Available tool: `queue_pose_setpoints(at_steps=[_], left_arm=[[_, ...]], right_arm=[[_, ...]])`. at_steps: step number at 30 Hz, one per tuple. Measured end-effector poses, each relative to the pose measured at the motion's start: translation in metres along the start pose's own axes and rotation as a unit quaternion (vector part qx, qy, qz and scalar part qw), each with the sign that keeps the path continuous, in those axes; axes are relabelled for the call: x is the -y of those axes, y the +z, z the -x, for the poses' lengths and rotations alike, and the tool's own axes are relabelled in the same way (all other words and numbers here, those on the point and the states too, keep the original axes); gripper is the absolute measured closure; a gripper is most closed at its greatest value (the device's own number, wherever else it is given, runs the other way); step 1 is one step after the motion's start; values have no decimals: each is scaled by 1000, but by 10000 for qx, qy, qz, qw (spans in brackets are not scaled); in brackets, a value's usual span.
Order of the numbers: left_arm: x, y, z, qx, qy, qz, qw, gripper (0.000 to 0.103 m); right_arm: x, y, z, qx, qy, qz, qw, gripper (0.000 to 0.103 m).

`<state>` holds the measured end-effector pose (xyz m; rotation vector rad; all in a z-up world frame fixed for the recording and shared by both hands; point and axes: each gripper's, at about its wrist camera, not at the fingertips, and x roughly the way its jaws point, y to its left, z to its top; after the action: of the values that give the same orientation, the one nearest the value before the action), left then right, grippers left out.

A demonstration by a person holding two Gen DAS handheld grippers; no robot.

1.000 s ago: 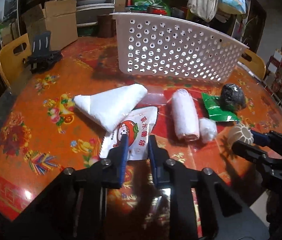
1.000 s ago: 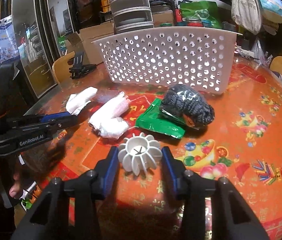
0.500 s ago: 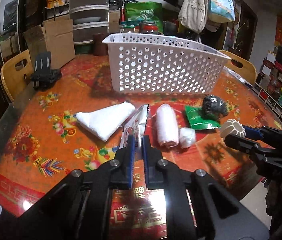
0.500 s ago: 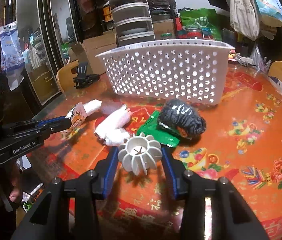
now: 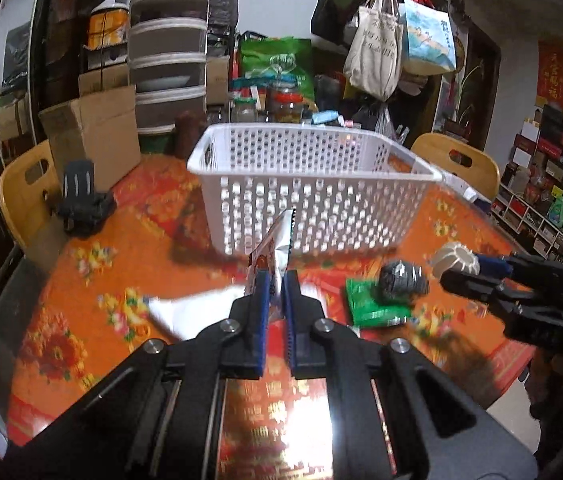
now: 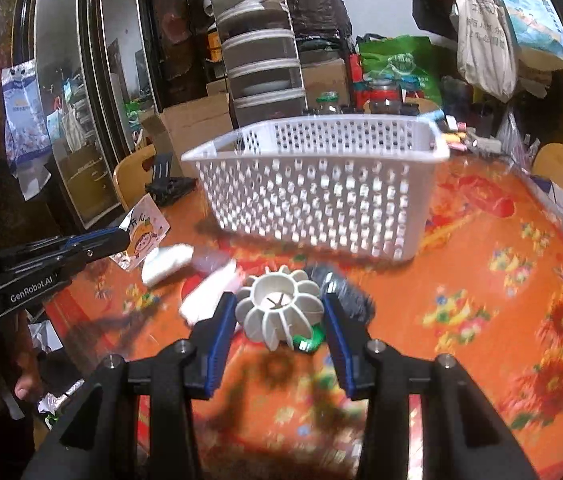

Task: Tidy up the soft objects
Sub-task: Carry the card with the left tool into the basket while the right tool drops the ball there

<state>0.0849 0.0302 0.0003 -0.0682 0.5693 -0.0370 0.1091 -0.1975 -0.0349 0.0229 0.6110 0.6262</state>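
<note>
In the left wrist view, the left claw (image 5: pixel 276 286) is pinched tight on a flat white foil packet with a cartoon print (image 5: pixel 277 244), held on edge above the orange flowered surface (image 5: pixel 93 280), just before the white perforated plastic basket (image 5: pixel 313 192). In the right wrist view, the right claw (image 6: pixel 279 312) is clamped on a white ribbed plastic cup-shaped piece (image 6: pixel 279 310), lifted above the surface, before the basket.

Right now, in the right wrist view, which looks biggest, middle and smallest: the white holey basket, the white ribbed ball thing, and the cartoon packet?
1. White perforated plastic basket, by far the largest.
2. White ribbed plastic ball in the right tool; it sits near the camera, so it looks bigger than it is.
3. Cartoon-printed foil packet in the left tool.
</note>
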Motion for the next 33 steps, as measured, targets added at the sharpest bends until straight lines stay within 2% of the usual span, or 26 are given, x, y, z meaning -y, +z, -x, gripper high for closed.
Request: queue_pose_setpoints(at_steps=[5, 10, 14, 18, 22, 27, 33], left_arm=[[-3, 47, 1, 237, -88, 15, 9997, 97], [-4, 106, -15, 331, -91, -21, 9994, 97], [-9, 144, -56, 38, -109, 72, 9999, 97], [-10, 168, -112, -527, -68, 115, 9985, 97], [-8, 174, -170, -1281, -13, 114, 9917, 97], [-8, 162, -222, -2019, 17, 233, 9791, 97], [-6, 146, -245, -2270, 19, 242, 9736, 96]], right_arm=[[6, 54, 8, 235, -149, 352, 9990, 60], [21, 111, -11, 143, -262, 488, 9984, 60], [41, 147, -52, -244, -337, 413, 9983, 60], [57, 163, -99, -759, -591, 382, 9946, 60], [71, 163, -141, -1374, -669, 297, 9878, 60], [78, 155, -181, -2125, -761, 380, 9735, 60], [76, 151, -199, -2407, -884, 459, 9655, 60]])
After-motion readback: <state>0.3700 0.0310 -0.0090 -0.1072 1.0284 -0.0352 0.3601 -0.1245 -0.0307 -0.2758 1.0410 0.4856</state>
